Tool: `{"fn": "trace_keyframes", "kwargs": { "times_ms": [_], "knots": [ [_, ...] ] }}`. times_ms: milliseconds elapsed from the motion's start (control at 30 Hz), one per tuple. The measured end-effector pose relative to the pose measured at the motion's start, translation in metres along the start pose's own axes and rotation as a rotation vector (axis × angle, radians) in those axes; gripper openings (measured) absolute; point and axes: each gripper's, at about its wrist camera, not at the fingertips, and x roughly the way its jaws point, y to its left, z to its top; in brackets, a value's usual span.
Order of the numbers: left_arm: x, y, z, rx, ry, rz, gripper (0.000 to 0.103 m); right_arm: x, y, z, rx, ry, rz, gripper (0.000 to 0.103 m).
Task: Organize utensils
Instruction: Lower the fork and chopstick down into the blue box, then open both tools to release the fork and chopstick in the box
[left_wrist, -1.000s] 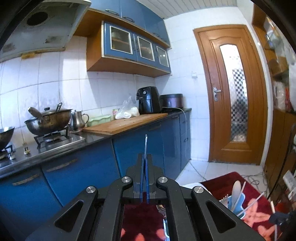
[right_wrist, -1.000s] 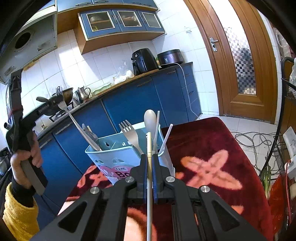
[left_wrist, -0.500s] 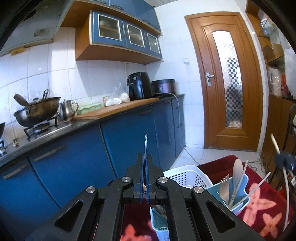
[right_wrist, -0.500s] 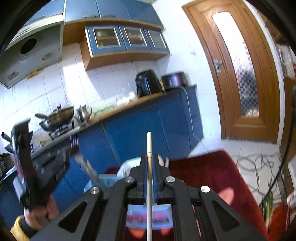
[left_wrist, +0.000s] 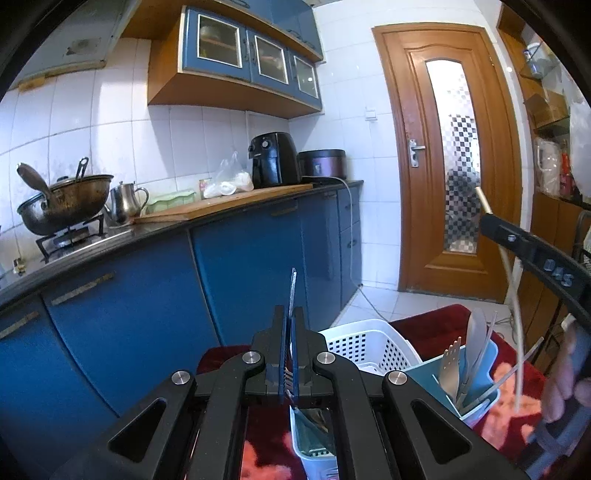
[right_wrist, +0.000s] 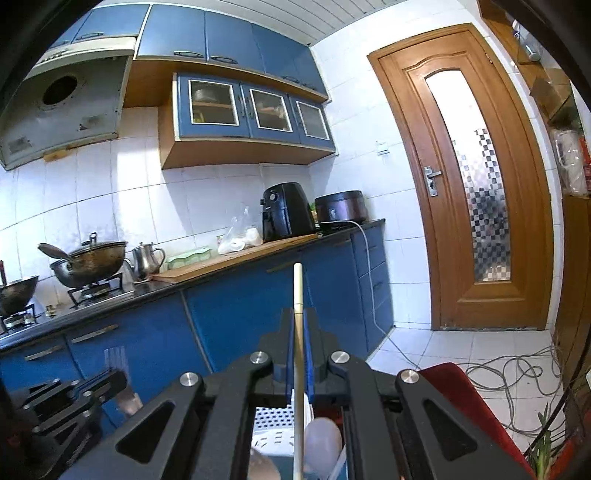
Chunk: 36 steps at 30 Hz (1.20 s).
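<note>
Above the blue utensil caddy (left_wrist: 476, 376) on the red mat (left_wrist: 417, 321), both tools are clamped shut on utensils. Right gripper (right_wrist: 299, 354) pinches a pale chopstick (right_wrist: 298, 332); a second ago it sat low just behind the caddy, and the caddy has since slipped under the frame bottom in its view. In the right view the stick's long axis runs straight up the frame, tip toward the blue counter cabinets; in the left view it stands steeply, its length hanging down over the caddy. Left gripper (left_wrist: 290, 354) grips a thin metal utensil (left_wrist: 293, 295) edge-on, narrow end toward the cabinets; which utensil is unclear. Its view has dropped: white basket (left_wrist: 365, 343) and caddy, holding fork (left_wrist: 451, 365) and spoon (left_wrist: 474, 332), now show fully.
</note>
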Motion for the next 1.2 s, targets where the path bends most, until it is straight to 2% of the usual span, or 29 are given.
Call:
{"fn": "trace_keyframes", "kwargs": {
  "times_ms": [267,467,533,600,633,733,800,867,1200],
  "knots": [
    [0.004,0.003,-0.005,-0.025,0.004,-0.021,0.002,0.012,0.000,-0.015,-0.030,-0.063,-0.071,0.006],
    [0.004,0.003,-0.006,-0.029,0.009,-0.038,0.003,0.011,-0.001,-0.029,-0.036,0.003,-0.028,0.007],
    [0.005,0.002,-0.005,-0.034,0.021,-0.047,0.005,0.008,-0.003,-0.032,-0.024,0.031,-0.014,0.011],
    [0.005,0.002,-0.005,-0.041,0.036,-0.058,0.006,0.004,-0.007,-0.032,-0.008,0.053,0.006,0.024],
    [0.006,0.002,-0.005,-0.045,0.044,-0.068,0.006,0.002,-0.007,-0.031,-0.001,0.061,0.014,0.027],
    [0.003,0.002,-0.002,-0.061,0.060,-0.102,0.017,-0.008,-0.010,-0.024,0.015,0.070,0.033,0.030],
    [-0.002,0.000,0.001,-0.057,0.052,-0.106,0.029,-0.016,-0.011,-0.018,0.026,0.073,0.045,0.038],
    [-0.011,-0.003,0.006,-0.045,0.031,-0.100,0.040,-0.025,-0.011,-0.013,0.038,0.071,0.062,0.041],
    [-0.060,0.004,0.021,-0.079,0.021,-0.152,0.042,-0.084,-0.002,0.012,0.061,0.087,0.130,0.048]
  ]
}}
